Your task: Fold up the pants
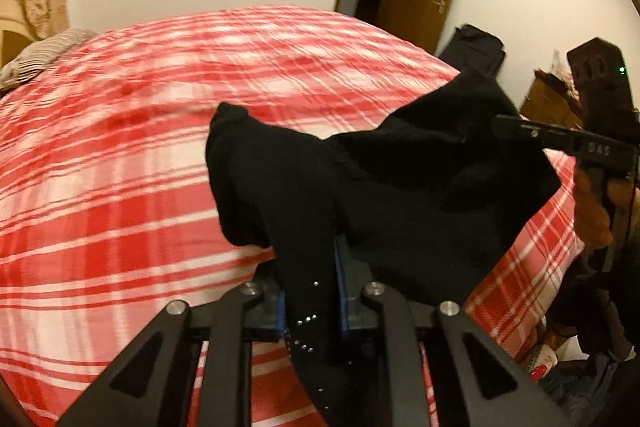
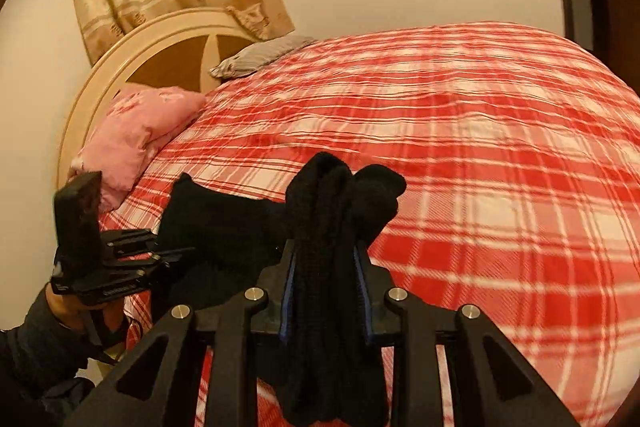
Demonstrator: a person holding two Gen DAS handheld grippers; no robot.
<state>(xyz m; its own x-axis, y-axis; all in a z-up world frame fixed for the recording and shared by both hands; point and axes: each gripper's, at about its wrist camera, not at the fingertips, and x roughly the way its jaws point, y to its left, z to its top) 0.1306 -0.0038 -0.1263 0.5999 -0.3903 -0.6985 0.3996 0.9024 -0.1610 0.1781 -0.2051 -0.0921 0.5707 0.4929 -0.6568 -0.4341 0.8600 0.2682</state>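
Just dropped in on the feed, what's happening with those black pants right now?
A person is holding the black pants up over the bed's red plaid cover, one handheld gripper on each side. The left gripper is shut on a bunched edge of the fabric, and the right gripper is shut on another gathered section. The cloth hangs between them, off the bed, so no fold has been laid down yet. A pink pillow sits by the headboard.
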